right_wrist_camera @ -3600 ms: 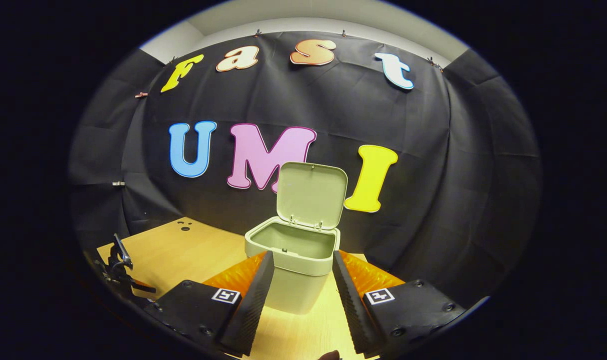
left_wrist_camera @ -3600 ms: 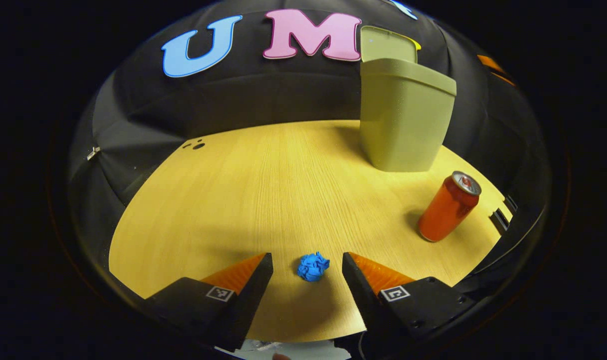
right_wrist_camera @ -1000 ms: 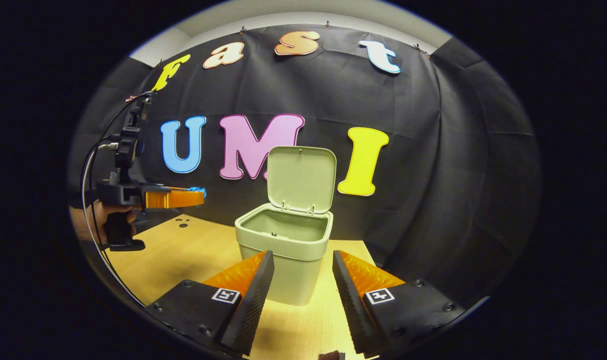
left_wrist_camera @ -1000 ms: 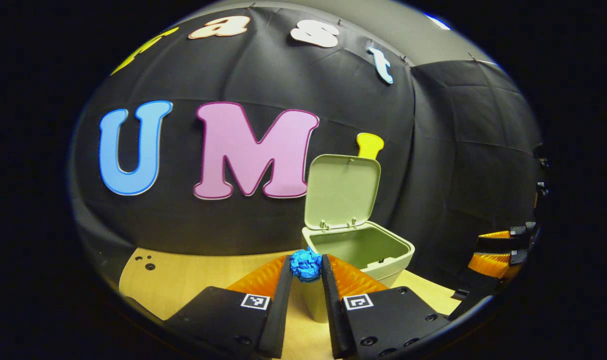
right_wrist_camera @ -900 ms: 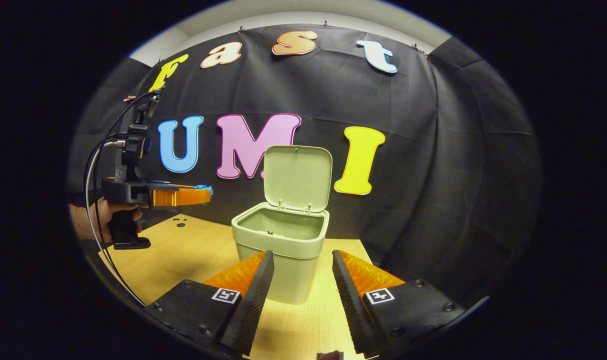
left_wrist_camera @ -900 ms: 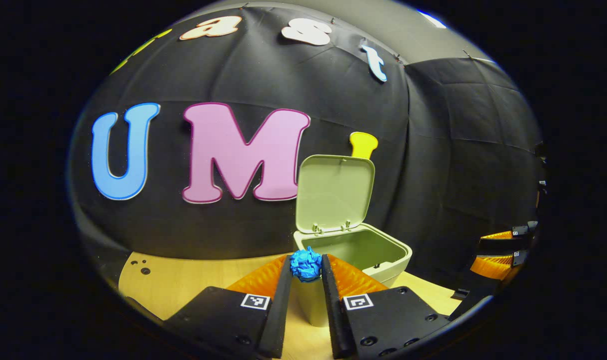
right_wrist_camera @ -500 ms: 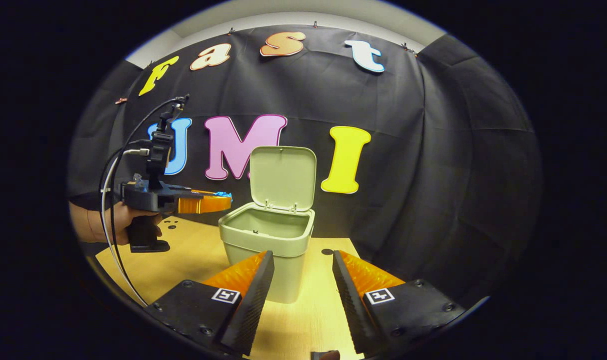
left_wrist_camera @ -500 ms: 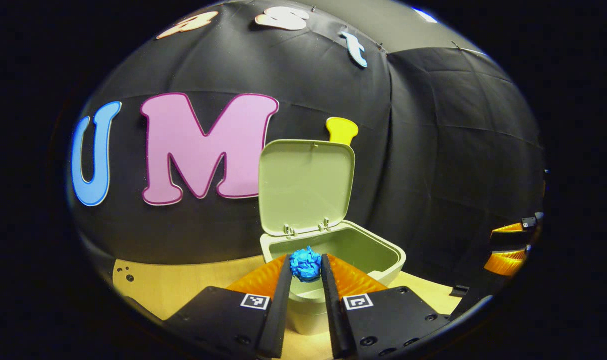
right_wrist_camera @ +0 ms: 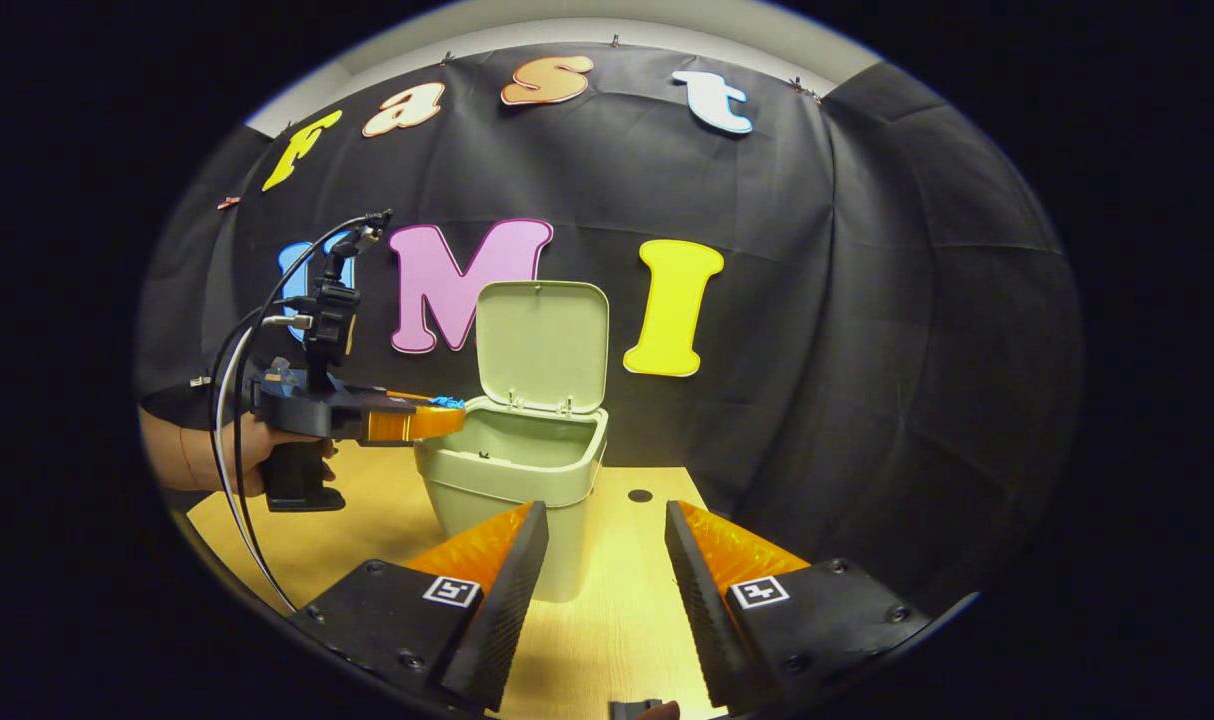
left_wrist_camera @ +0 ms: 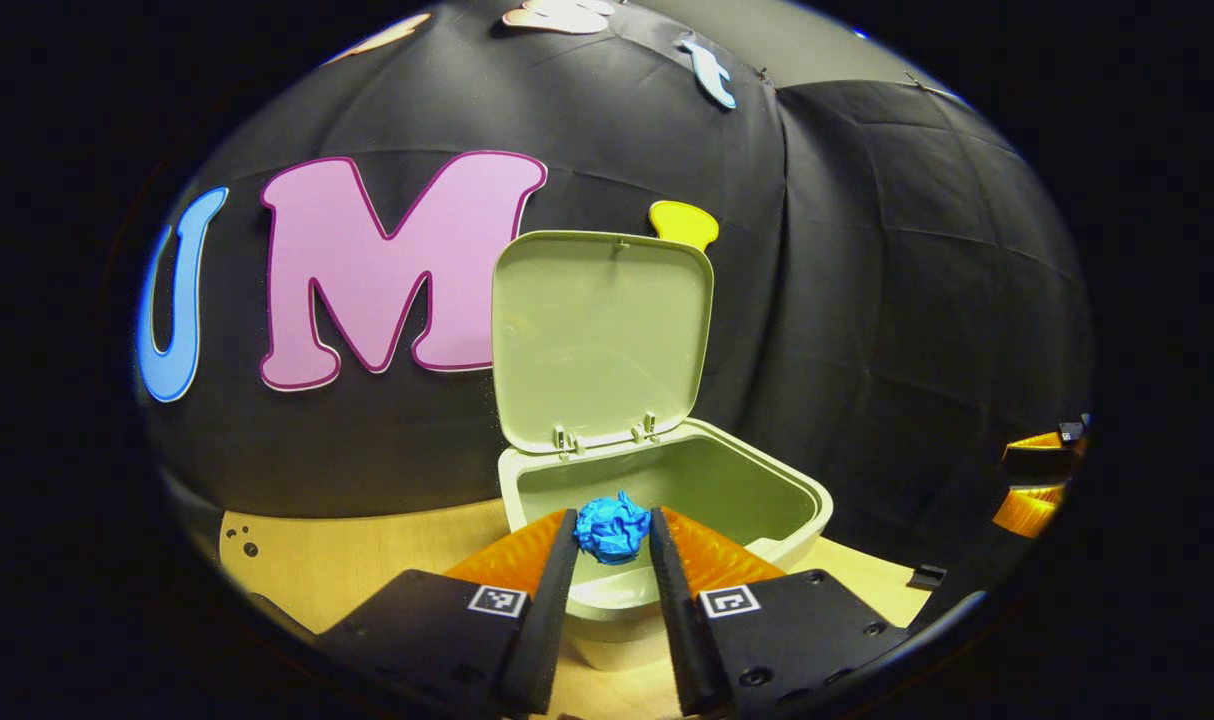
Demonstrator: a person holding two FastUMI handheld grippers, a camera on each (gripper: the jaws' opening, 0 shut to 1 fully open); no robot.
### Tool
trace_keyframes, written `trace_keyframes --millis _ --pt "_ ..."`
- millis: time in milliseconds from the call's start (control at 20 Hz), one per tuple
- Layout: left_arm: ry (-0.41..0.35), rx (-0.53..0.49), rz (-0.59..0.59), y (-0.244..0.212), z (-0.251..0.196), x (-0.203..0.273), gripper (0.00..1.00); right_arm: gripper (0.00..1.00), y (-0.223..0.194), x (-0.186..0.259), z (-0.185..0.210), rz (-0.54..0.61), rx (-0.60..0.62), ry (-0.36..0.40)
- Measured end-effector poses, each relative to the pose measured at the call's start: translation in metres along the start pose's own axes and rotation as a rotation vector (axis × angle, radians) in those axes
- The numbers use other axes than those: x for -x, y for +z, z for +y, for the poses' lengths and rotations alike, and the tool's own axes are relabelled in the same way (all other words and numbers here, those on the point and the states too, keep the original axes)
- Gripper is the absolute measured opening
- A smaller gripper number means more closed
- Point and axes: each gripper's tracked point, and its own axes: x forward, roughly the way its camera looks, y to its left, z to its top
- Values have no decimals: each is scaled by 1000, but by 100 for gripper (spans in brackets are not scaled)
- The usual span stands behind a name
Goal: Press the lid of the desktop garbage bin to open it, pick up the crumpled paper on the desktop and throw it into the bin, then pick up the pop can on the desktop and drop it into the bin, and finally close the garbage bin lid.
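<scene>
The pale green bin (left_wrist_camera: 757, 490) stands on the wooden desk with its lid (left_wrist_camera: 599, 335) raised upright. My left gripper (left_wrist_camera: 613, 530) is shut on the blue crumpled paper (left_wrist_camera: 612, 527) and holds it just over the bin's near rim. In the right gripper view, the left gripper (right_wrist_camera: 445, 408) reaches from the left to the bin (right_wrist_camera: 512, 480), with the blue paper (right_wrist_camera: 447, 402) at its tips and a hand (right_wrist_camera: 192, 455) on its handle. My right gripper (right_wrist_camera: 601, 520) hangs open in front of the bin, with nothing between its fingers.
The wooden desk (right_wrist_camera: 627, 610) spreads around the bin, with a small dark hole (right_wrist_camera: 640, 495) to the right of it. The black cloth wall stands close behind the lid. The other gripper's fingers (left_wrist_camera: 1032, 480) appear at the far right of the left gripper view.
My left gripper has carried the blue paper up off the desk and forward until it is over the bin's rim. The right gripper view has drifted rightward; its jaws stay open.
</scene>
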Motion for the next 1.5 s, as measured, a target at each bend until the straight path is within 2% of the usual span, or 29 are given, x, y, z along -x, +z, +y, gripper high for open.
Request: trace_keyframes --millis 150,200,450,750,950,1100,1500 --pt "8 6 -12 3 1 2 64 76 -3 -1 1 6 0 11" --pt "12 7 -13 2 1 3 73 77 -4 -1 2 7 -2 15" --pt "48 6 -42 10 8 17 95 82 -4 1 7 6 2 34" --pt "121 -20 -108 30 27 62 96 83 -2 2 19 1 -4 60" --pt "169 16 -140 34 40 103 96 87 -4 3 32 8 -3 81" --pt "218 36 -155 30 54 134 96 89 -5 4 47 9 5 105" --pt "336 64 -141 -1 93 209 96 96 -18 7 102 31 36 227"
